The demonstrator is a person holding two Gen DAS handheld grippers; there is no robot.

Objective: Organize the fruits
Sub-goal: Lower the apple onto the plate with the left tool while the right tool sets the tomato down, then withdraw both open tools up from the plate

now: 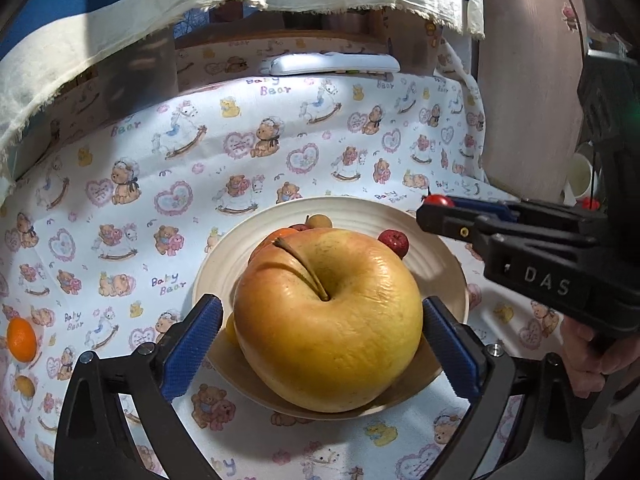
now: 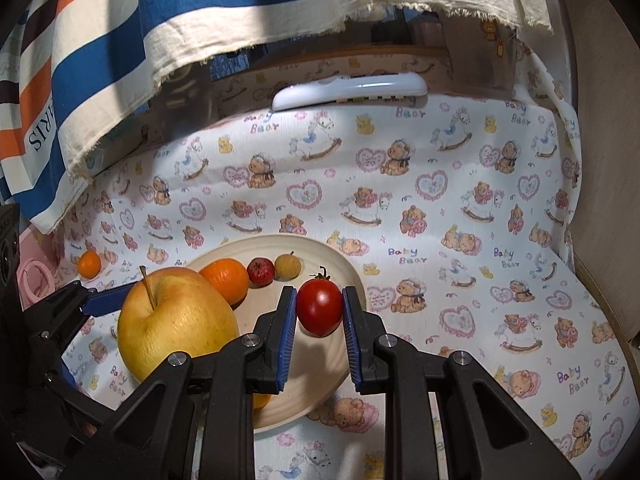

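While I hold over the plate (image 2: 320,250):
Left tongs (image 1: 322,330): released, straddling apple (image 1: 328,320).
Right tongs (image 2: 319,312): grasping tomato (image 2: 319,307).
Risk: apple may roll off the rim.

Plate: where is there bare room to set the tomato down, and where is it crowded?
Free: the plate's right side, under the tomato held by the right gripper, right of the longan. Crowded: the left side, where the apple sits between the open left gripper's fingers, and the back, with the orange and red berry.
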